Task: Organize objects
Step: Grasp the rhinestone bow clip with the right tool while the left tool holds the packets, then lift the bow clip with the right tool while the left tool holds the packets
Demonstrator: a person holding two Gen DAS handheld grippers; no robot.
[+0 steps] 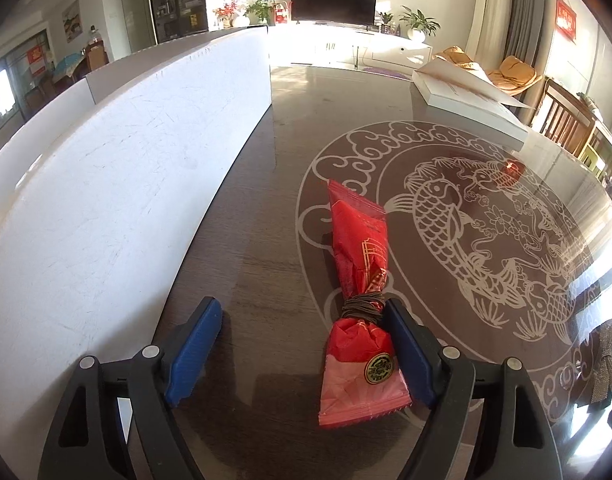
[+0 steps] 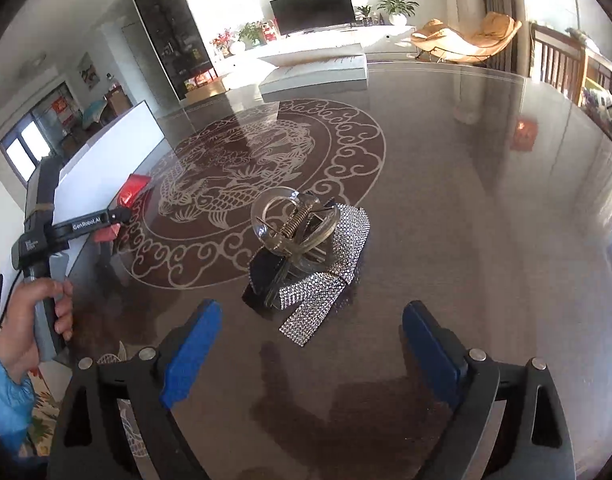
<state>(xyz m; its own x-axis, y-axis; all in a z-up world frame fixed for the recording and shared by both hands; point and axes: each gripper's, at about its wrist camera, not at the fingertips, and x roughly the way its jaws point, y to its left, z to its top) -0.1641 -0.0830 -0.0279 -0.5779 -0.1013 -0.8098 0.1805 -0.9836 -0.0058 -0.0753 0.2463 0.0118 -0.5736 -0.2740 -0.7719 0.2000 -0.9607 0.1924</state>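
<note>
Glossy fish-patterned table [image 1: 386, 92], sunlit lounge, television [image 1: 333, 2] beyond

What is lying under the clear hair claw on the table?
The clear hair claw rests on a rhinestone bow, whose strips spread onto the table. The claw covers the bow's middle, so how they are joined is hidden.

Black gripper [image 2: 310, 344] frames, blue pads [image 2: 192, 354], silver screws, light-blue sleeve [image 2: 2, 392].
</note>
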